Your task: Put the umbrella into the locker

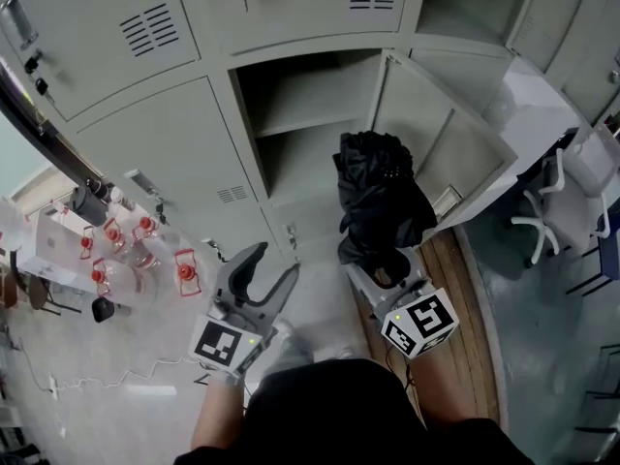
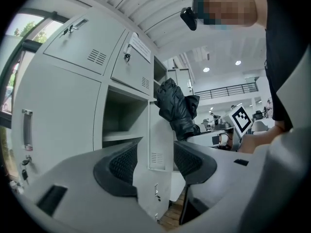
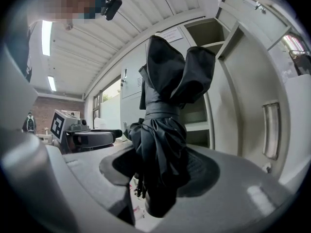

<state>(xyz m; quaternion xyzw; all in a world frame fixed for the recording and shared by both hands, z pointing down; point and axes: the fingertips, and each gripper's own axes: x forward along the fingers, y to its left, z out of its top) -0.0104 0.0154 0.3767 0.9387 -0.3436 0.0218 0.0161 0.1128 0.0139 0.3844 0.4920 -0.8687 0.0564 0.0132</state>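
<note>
A folded black umbrella [image 1: 381,199] stands upright in my right gripper [image 1: 387,267], whose jaws are shut on its lower end. In the right gripper view the umbrella [image 3: 164,125] fills the gap between the pads of the right gripper [image 3: 163,168]. Just beyond it is the grey locker, with an open compartment [image 1: 308,95] holding a shelf and its door [image 1: 441,134] swung out to the right. My left gripper [image 1: 272,267] is held to the left of the umbrella, open and empty. In the left gripper view the left gripper [image 2: 155,164] faces the locker's front, with the umbrella [image 2: 177,108] to the right.
Several clear bottles with red caps [image 1: 136,245] stand at the left. A dark rail [image 1: 44,124] crosses the upper left. White chairs [image 1: 552,201] are at the right beyond the open door. A wooden strip [image 1: 465,308] runs along the floor below the door.
</note>
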